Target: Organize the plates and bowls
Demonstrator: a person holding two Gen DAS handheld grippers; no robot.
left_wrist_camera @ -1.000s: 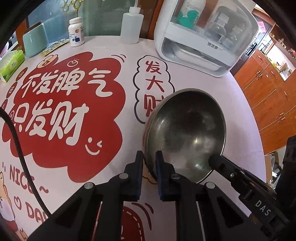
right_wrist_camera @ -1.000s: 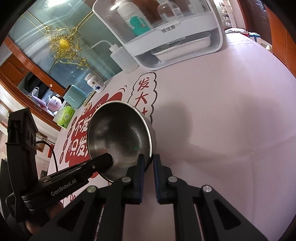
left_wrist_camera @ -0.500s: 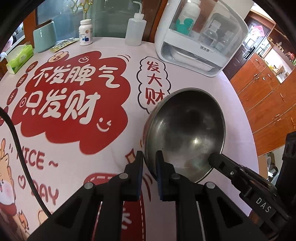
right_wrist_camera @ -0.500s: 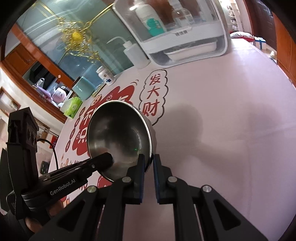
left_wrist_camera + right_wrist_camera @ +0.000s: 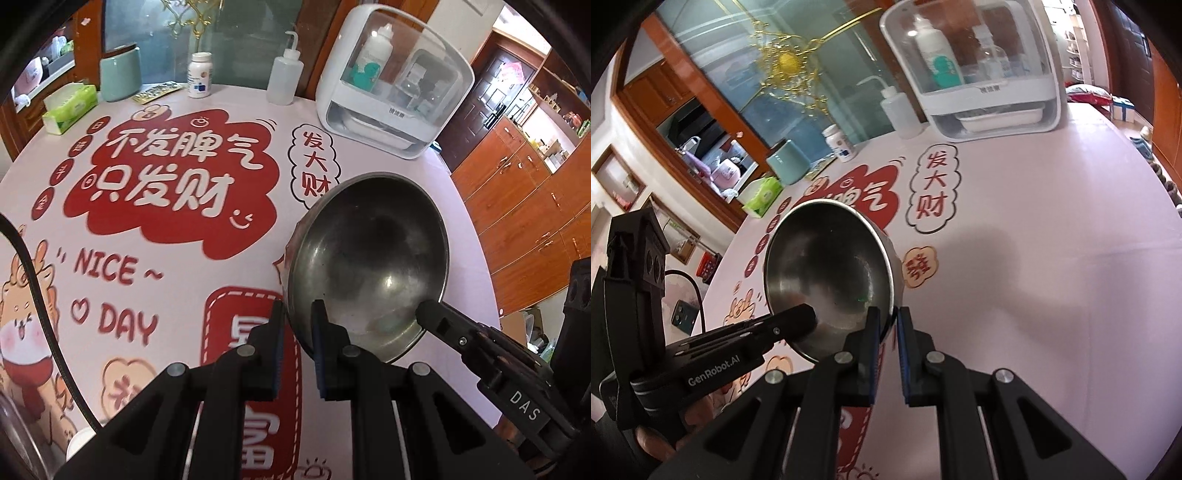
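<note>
A steel bowl hangs tilted above the pink printed tablecloth, empty inside. My left gripper is shut on its near-left rim, one finger inside and one outside. My right gripper is shut on the opposite rim in the same way. The right gripper's fingers show at the bowl's lower right in the left wrist view. In the right wrist view the left gripper's fingers reach in from the lower left, with a person's hand below them.
At the table's far side stand a white storage box with a clear lid, a squeeze bottle, a pill bottle, a green cup and a tissue box. A glass rim shows bottom left. Wooden cabinets stand on the right.
Both grippers, still shut on the bowl, have lifted it and drawn it back toward the near side. More of the printed cloth shows below it.
</note>
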